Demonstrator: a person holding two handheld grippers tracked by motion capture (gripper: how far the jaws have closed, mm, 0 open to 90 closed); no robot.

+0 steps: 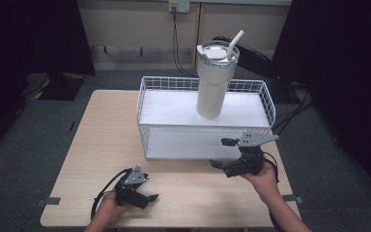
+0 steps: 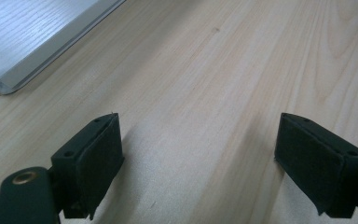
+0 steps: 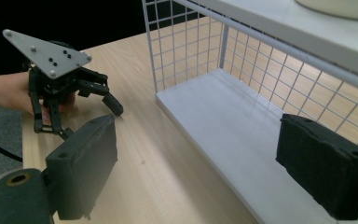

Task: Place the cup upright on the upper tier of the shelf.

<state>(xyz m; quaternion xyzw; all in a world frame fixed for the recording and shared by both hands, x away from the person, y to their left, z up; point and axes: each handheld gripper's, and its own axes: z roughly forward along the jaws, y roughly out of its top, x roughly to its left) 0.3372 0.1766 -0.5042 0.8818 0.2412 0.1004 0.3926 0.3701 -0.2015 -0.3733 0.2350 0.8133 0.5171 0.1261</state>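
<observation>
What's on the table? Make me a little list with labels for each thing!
table: light wood
rack: white wire shelf, at the table's far side
cup: cream tumbler with lid and straw, upright on the rack's top
left gripper: open, holding nothing, low over the table
right gripper: open, holding nothing, at the rack's front

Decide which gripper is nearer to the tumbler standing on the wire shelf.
Right. The right gripper sits by the wire shelf's front right corner, below the tumbler. The left gripper rests on the table nearer its front left, well clear of the shelf.
</observation>
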